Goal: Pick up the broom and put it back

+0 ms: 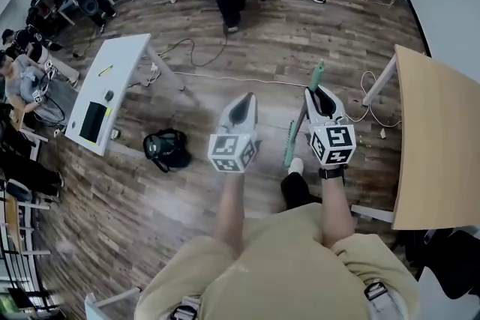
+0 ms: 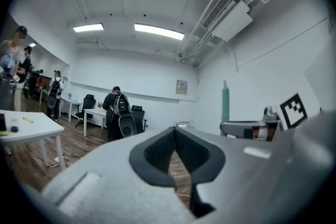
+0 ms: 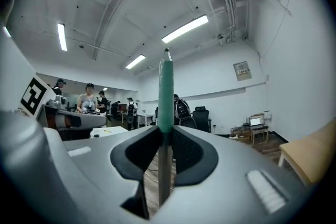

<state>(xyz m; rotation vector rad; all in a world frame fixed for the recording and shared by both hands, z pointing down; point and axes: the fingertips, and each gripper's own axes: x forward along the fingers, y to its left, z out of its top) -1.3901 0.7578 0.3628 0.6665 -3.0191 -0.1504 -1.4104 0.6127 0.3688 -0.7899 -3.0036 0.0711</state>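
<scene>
Clamped a slim broom [image 3: 166,92] (round grey metal pole, matte green sleeve tapering to a tip, green again at its lower end) upright between the black ribbed pads [image 3: 190,148] of the smooth grey plastic right gripper [image 3: 165,131]. Held the matching left gripper [image 2: 175,131] level alongside, jaw tips met, nothing between. Showed bold black-and-white square patterns on both marker cubes [image 1: 232,154]. Found the small framed wall notice [image 2: 181,86] too small to read

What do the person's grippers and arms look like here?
The left gripper and right gripper are light grey shells with black jaw linings, each carrying a white cube of black square markers. Forearms bare; black strap on right wrist; beige top.
</scene>
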